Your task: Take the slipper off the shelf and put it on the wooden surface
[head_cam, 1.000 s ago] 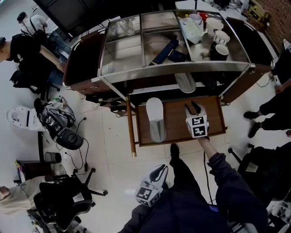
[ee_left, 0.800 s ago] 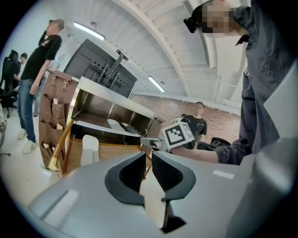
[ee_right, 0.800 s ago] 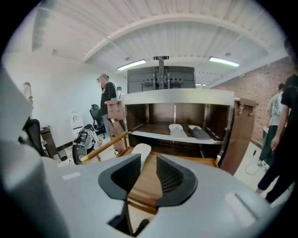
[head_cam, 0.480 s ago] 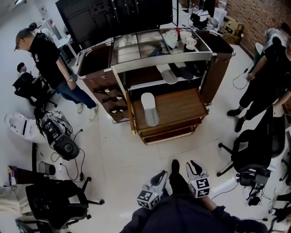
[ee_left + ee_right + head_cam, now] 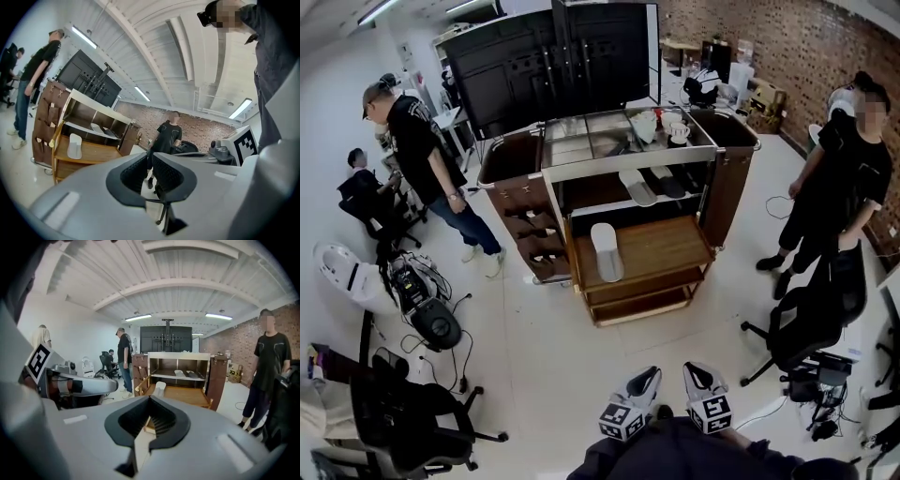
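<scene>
A pale grey slipper [image 5: 605,250] lies sole-up on the left part of the cart's wooden surface [image 5: 661,246]. It also shows in the left gripper view as the slipper [image 5: 75,145] and in the right gripper view as the slipper [image 5: 160,387]. Two more slippers [image 5: 637,186] rest on the shelf [image 5: 609,204] above it. Both grippers are held low and close to the body, far from the cart. My left gripper [image 5: 643,379] [image 5: 149,164] is shut and holds nothing. My right gripper [image 5: 699,375] [image 5: 151,418] is shut as well, with nothing between its pads.
A person in black [image 5: 417,150] stands left of the cart, another [image 5: 844,178] stands to its right. Office chairs [image 5: 811,319] [image 5: 403,412] flank the white floor between me and the cart. Cups [image 5: 670,129] sit on the cart's top. Bags and cables [image 5: 427,291] lie at left.
The view has pulled back from the cart. My right gripper left the wooden surface, came back beside the left one and shut. The slipper stayed on the wood.
</scene>
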Demonstrator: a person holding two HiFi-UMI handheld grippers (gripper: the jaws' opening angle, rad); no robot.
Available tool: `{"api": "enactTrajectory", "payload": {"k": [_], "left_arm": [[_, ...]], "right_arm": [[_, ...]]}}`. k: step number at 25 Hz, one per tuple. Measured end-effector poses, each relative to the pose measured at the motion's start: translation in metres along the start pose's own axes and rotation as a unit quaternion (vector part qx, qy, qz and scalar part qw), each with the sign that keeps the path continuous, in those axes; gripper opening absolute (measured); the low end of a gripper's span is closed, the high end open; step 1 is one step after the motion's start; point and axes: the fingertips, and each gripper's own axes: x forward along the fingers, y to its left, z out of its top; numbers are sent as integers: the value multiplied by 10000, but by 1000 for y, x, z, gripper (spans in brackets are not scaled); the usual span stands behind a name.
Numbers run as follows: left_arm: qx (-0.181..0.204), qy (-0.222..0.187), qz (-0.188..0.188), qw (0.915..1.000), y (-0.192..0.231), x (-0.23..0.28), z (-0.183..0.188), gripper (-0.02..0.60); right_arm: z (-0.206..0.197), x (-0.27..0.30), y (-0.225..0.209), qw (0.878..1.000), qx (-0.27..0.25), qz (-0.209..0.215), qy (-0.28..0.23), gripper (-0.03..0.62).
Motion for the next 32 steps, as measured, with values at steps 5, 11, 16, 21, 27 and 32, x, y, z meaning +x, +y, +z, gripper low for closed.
{"api": "enactTrajectory", "payload": {"k": [5, 11, 16, 21, 27, 32], "left_arm": [[180, 79, 88, 9998, -4, -9, 2, 52], [305, 75, 216, 9993, -7, -11, 3, 52], [400, 125, 199, 9989, -11, -11, 4, 52], [409, 162, 188, 9989, -10, -12, 2, 52], [457, 199, 174, 9986, -9, -11, -1, 52], [430, 200, 154, 9988, -10, -12, 1, 52]], "right_arm": [[7, -2, -1, 9997, -146, 13, -180, 2], [14, -3, 2, 9992, -171, 192, -315, 2], [16, -3, 3, 9991, -121, 213, -340, 2], [15, -4, 5, 9991, -122, 192, -352, 2], [11, -3, 5, 9992, -102, 188, -342, 2], [12, -3, 6, 9992, -134, 186, -339, 1]]}}
